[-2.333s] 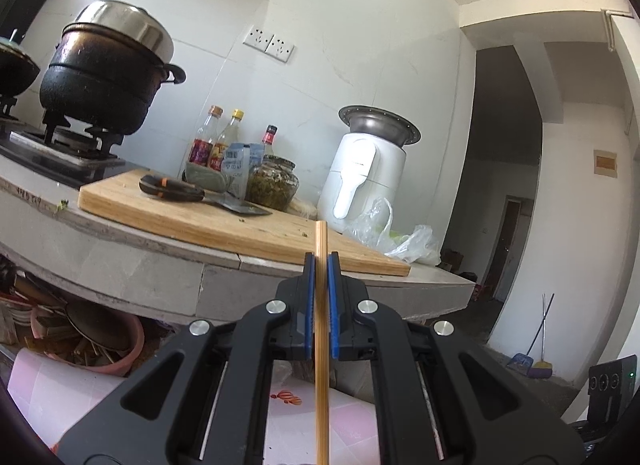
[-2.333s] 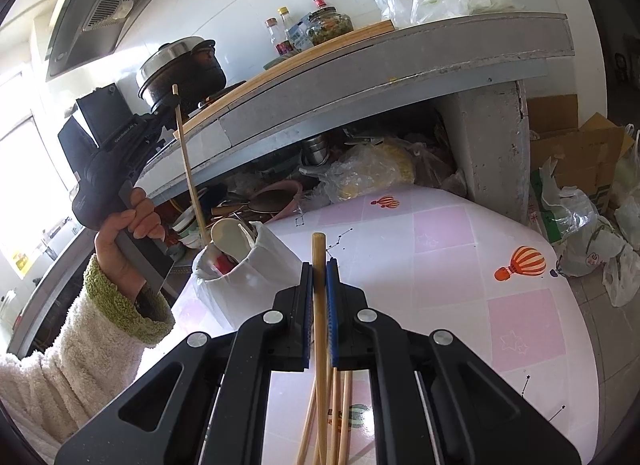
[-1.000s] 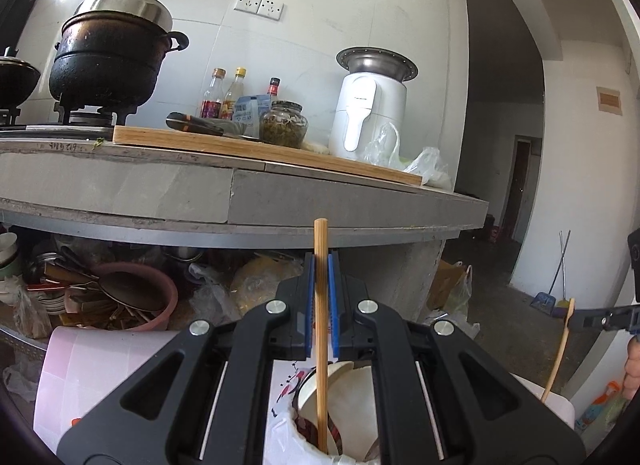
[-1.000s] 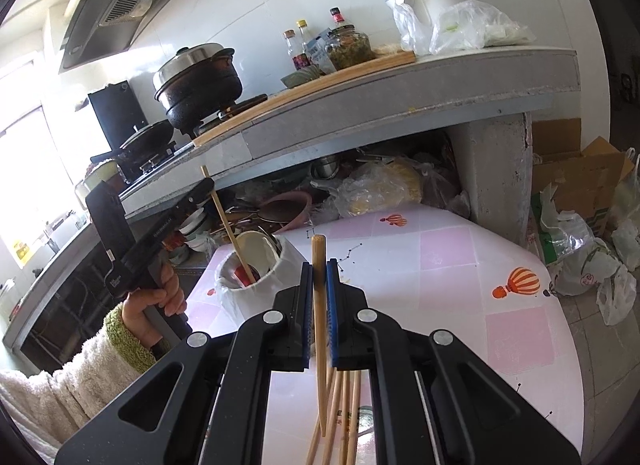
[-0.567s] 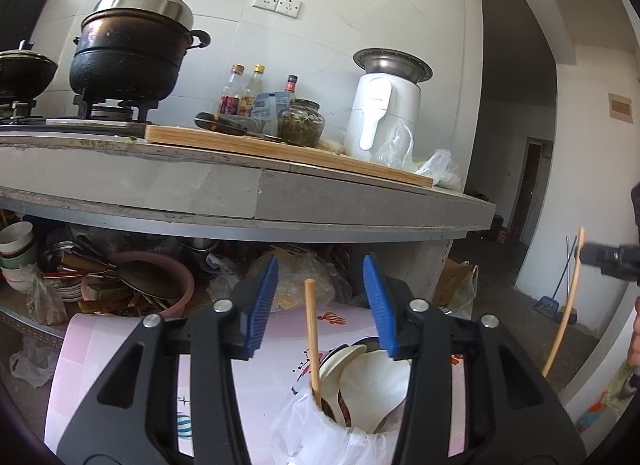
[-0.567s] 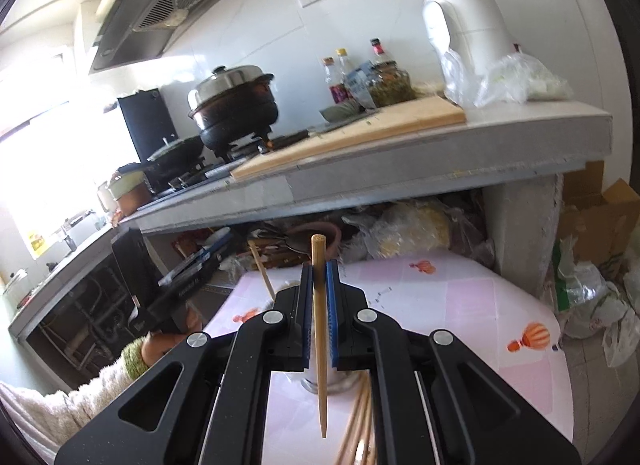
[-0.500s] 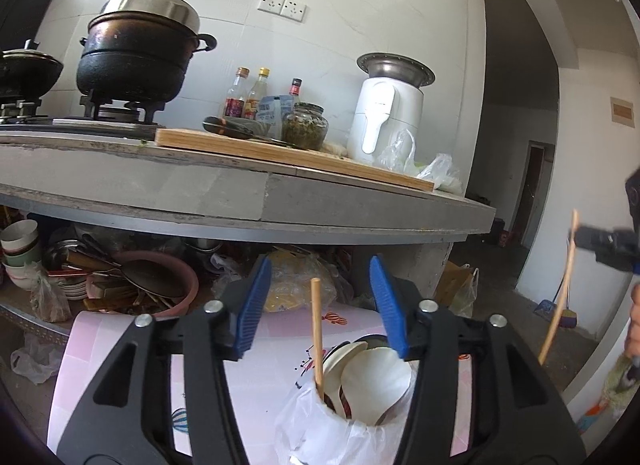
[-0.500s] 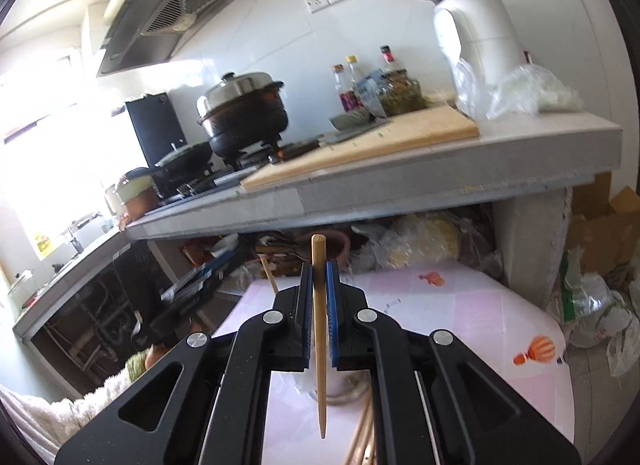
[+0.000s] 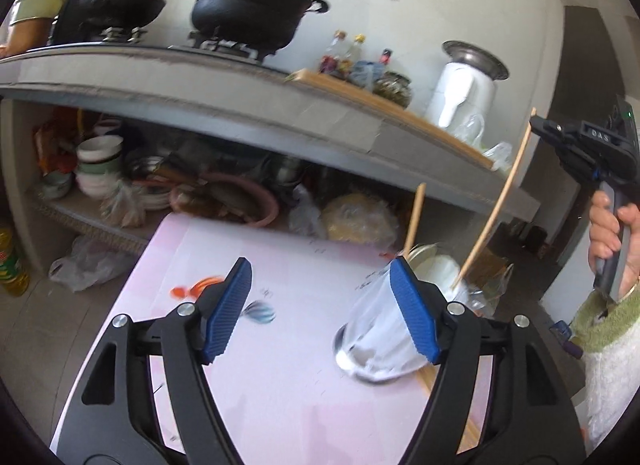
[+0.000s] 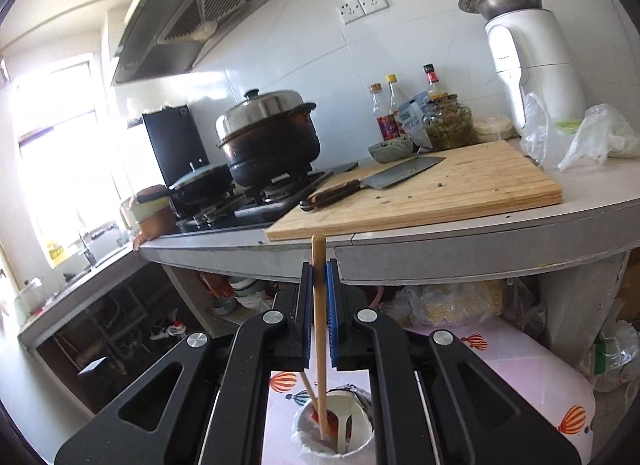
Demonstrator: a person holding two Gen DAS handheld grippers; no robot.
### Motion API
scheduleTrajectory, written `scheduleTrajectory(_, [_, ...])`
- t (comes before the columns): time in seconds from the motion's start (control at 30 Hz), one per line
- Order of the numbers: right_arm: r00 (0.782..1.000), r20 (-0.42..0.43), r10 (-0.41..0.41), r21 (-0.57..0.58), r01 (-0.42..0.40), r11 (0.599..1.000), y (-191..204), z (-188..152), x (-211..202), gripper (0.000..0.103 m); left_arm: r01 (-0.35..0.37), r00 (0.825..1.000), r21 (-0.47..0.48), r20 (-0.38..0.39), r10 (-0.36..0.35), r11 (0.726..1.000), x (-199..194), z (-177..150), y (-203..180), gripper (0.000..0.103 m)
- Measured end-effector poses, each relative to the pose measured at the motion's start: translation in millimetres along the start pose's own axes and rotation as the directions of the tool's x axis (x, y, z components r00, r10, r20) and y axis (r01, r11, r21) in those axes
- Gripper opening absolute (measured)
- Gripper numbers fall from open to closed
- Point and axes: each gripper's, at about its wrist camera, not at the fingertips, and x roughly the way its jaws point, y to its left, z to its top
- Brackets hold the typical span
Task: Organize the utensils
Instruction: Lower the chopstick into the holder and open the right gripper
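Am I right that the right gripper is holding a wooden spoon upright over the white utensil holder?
Not quite: the right wrist view shows the right gripper shut on a single chopstick, not a spoon, its lower end inside the white utensil holder.

The left wrist view looks down from close above the pink patterned tabletop (image 9: 280, 365), tilted, toward the grey concrete counter (image 9: 240, 105) crossing the upper frame. The right wrist view sits higher and level, facing the counter's wooden cutting board (image 10: 440, 193) at mid-frame. Both share the lidded black pot (image 9: 252, 5) (image 10: 272, 133) and the white utensil holder (image 9: 384, 329) (image 10: 336, 429), lower right and bottom centre.
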Motion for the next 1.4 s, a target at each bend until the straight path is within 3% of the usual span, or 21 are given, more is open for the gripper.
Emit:
scheduleTrajectory(0.3, [0.996, -0.079, -0.04, -0.012, 0.039, 0.999, -8.2, -30.0, 58.2, 0.007, -0.075, 0.996, -0.005, -0.059, 0.074, 0.997, -25.6, -42.5, 27.2, 0.079])
scheduleTrajectory(0.5, [0.99, -0.134, -0.053, -0.014, 0.052, 0.999, -12.5, -47.6, 79.5, 0.007, -0.082, 0.995, 0.01, -0.064, 0.083, 0.997, -29.1, -55.3, 30.3, 0.082])
scheduleTrajectory(0.87, [0.965, -0.26, -0.025, -0.026, 0.019, 0.999, -12.2, -84.1, 102.6, 0.007, -0.065, 0.994, 0.034, -0.09, 0.068, 0.997, -18.1, -59.4, 18.2, 0.084])
scheduleTrajectory(1.27, [0.946, -0.323, 0.011, -0.051, -0.029, 0.998, 1.1, -96.3, 109.3, 0.009, -0.042, 0.993, 0.054, -0.113, 0.047, 0.998, -12.5, -69.3, 2.7, 0.085])
scheduleTrajectory(1.4, [0.95, -0.311, 0.028, -0.051, -0.046, 0.998, 4.6, -93.2, 104.9, 0.018, -0.041, 0.992, 0.058, -0.113, 0.047, 0.997, -12.2, -69.8, 0.3, 0.085])
